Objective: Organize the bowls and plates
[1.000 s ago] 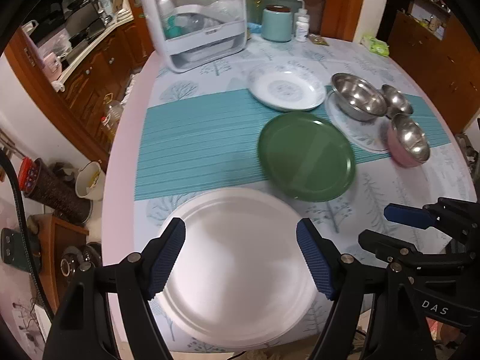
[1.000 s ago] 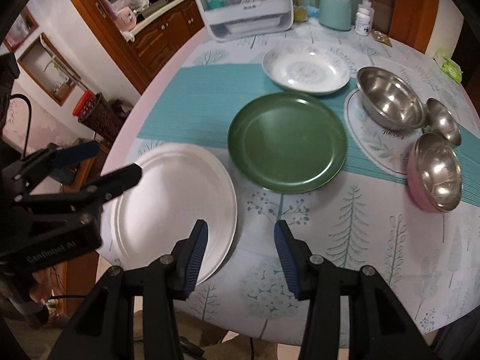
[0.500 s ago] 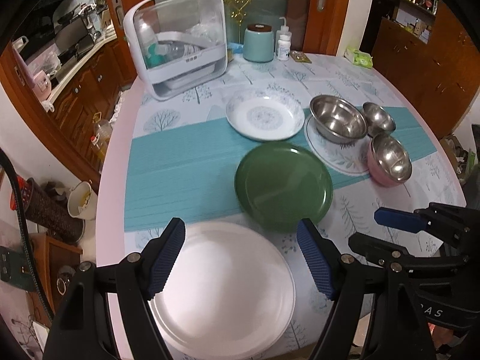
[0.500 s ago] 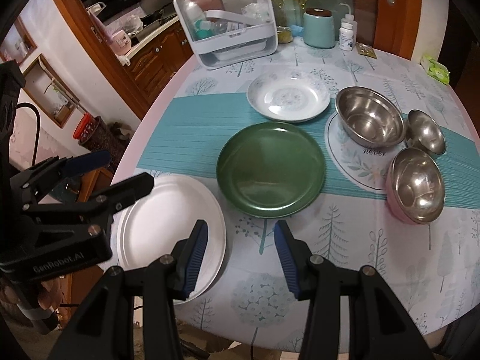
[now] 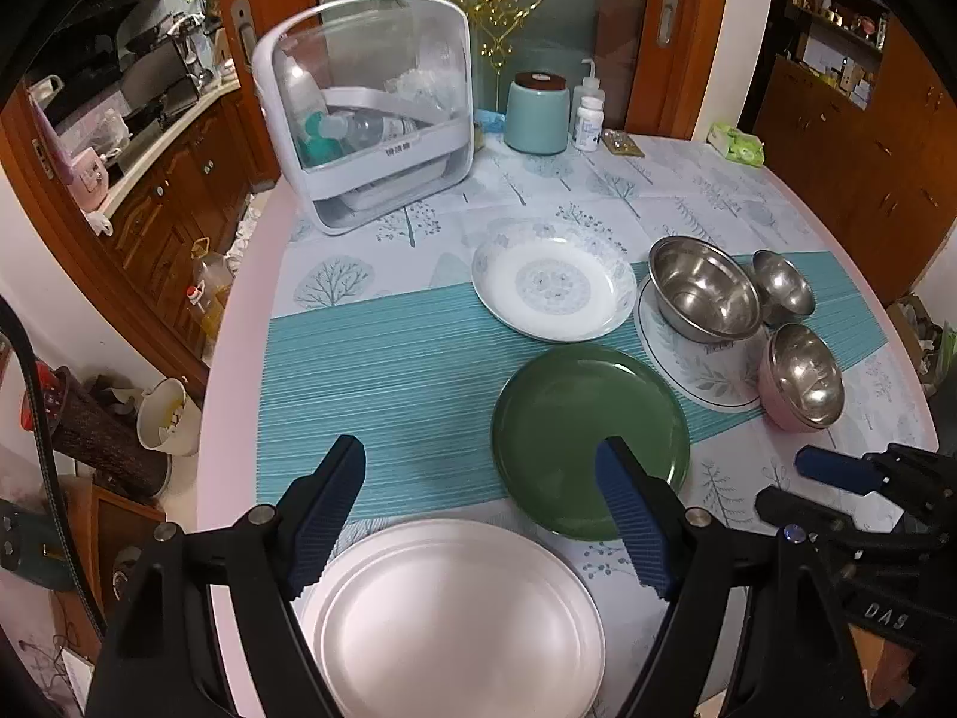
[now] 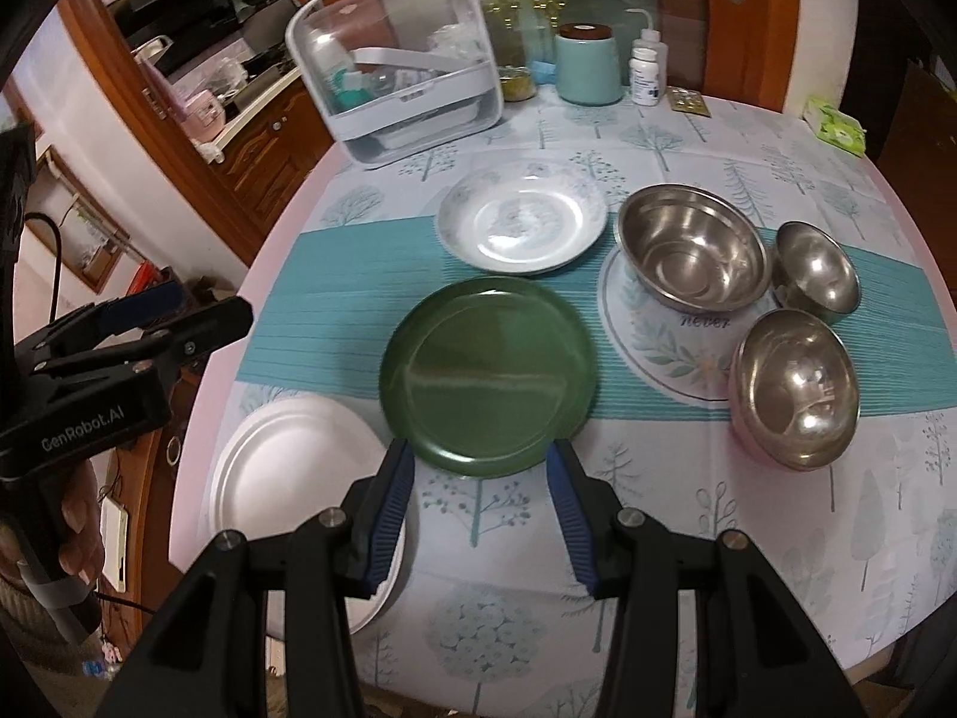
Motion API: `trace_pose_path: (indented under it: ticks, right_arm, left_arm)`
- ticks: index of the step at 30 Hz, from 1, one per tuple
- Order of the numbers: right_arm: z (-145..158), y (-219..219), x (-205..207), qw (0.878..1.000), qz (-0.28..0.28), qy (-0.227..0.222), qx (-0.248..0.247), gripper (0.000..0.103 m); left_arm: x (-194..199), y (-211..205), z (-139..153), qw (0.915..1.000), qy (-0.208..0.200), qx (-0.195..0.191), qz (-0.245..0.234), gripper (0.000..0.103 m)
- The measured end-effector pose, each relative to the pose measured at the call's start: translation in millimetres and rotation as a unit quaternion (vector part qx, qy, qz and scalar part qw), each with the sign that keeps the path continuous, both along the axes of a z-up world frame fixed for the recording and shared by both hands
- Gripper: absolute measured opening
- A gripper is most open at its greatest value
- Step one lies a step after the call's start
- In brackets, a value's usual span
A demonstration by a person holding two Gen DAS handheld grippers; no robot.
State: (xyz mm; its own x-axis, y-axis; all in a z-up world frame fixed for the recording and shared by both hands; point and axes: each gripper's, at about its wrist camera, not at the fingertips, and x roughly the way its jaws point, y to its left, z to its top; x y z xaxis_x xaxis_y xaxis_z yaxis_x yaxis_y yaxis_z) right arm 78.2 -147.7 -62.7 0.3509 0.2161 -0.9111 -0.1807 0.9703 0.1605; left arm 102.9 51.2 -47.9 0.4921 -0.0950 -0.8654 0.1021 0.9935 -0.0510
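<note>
Bowls (image 6: 694, 248) x3 empty; bottles in clear caddy (image 5: 365, 113).

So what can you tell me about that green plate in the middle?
The green plate is round, dark green and shiny, with a wide flat middle and a low raised rim. It looks like glazed ceramic or enamel, though I cannot be sure. It is empty and lies flat, right side up, partly on the teal striped runner and partly on the tree-print tablecloth. Neither gripper touches it. The white plate sits close by, apparently just apart from it.
</note>
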Motion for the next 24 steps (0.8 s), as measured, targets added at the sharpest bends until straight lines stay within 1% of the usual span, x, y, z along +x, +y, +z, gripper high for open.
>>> trace_pose_path:
  ticks: [4, 9, 12, 16, 22, 24]
  right_arm:
    - [-13.1, -12.5, 14.0, 1.000, -0.029, 0.008, -0.006, 0.047]
    - [-38.5, -29.5, 29.9, 0.997, -0.068, 0.029, 0.013, 0.047]
    - [-51.0, -37.0, 36.7, 0.995, -0.090, 0.030, 0.018, 0.047]
    - [-75.8, -46.5, 50.7, 0.992, -0.111, 0.050, 0.021, 0.047]
    - [-106.7, -52.2, 64.4, 0.989, -0.124, 0.081, 0.027, 0.046]
    - [-114.1, -51.1, 67.1, 0.988, -0.124, 0.087, 0.028, 0.046]
  left_arm:
    - [16.2, -3.3, -19.5, 0.9998, 0.014, -0.007, -0.008, 0.078]
    - [40.5, -10.1, -61.1, 0.9983, 0.053, -0.016, -0.019, 0.078]
    - [51.5, -14.0, -83.1, 0.9971, 0.069, -0.016, -0.028, 0.078]
    - [66.7, -16.5, -112.1, 0.9944, 0.099, -0.021, -0.031, 0.078]
    - [84.4, -15.0, -140.0, 0.9896, 0.132, -0.049, -0.029, 0.078]
    - [88.0, -15.5, -145.9, 0.9884, 0.139, -0.052, -0.032, 0.076]
